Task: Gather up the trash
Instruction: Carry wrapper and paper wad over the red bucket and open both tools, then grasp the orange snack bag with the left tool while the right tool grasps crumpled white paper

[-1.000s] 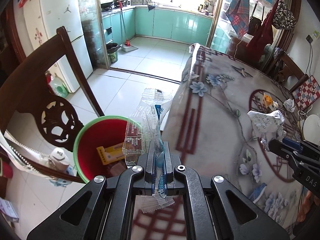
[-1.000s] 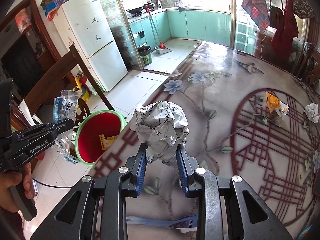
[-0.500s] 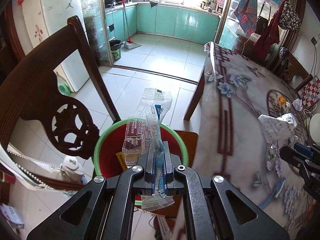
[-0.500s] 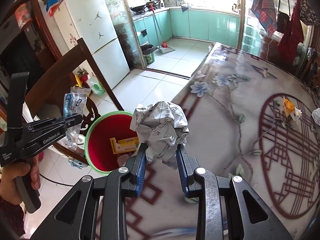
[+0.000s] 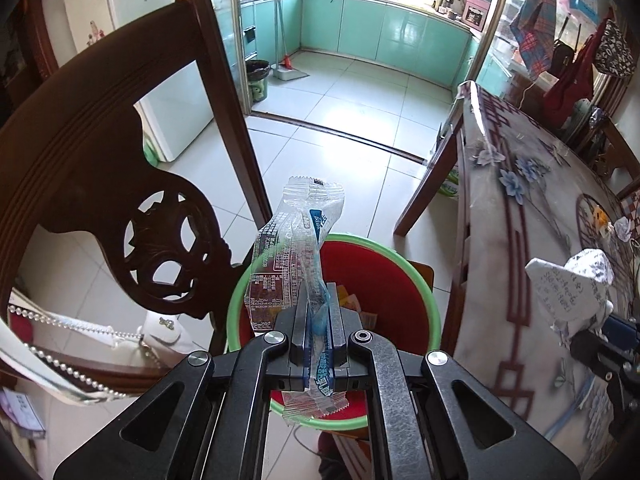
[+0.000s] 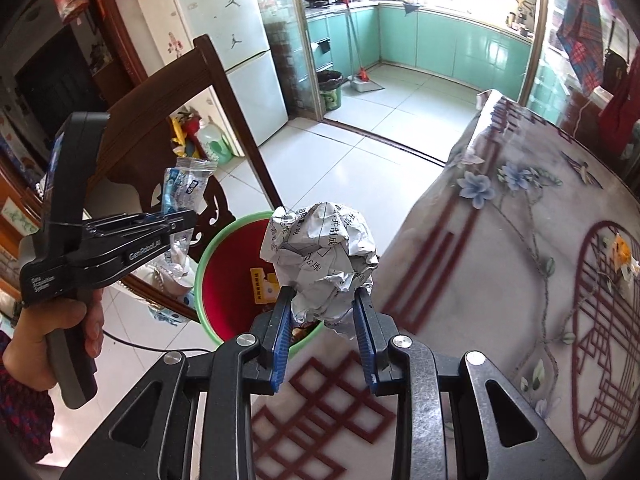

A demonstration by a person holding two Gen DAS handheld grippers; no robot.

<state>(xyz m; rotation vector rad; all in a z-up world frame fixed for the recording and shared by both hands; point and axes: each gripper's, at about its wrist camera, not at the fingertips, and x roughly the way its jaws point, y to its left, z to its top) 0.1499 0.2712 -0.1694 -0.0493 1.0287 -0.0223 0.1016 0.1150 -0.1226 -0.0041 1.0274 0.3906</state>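
Observation:
My left gripper [image 5: 318,312] is shut on a clear plastic wrapper [image 5: 296,248] with blue print and holds it right above the red bin with a green rim [image 5: 400,280]. My right gripper [image 6: 325,312] is shut on a crumpled ball of printed paper [image 6: 324,256] and holds it over the table edge beside the bin [image 6: 224,280]. The bin holds a yellow packet [image 6: 262,286]. The left gripper [image 6: 176,224] with the wrapper [image 6: 186,188] shows at left in the right wrist view. The paper ball [image 5: 568,284] shows at right in the left wrist view.
A dark carved wooden chair [image 5: 120,184] stands left of the bin. The table with a floral cover [image 6: 520,240] is at right, with small scraps [image 6: 622,256] on it. A white fridge [image 6: 240,60] and a tiled kitchen floor [image 5: 352,92] lie beyond.
Both grippers have moved left off the table toward the bin. The left gripper with the wrapper now hangs over the bin; the right one with the paper ball has reached the table edge.

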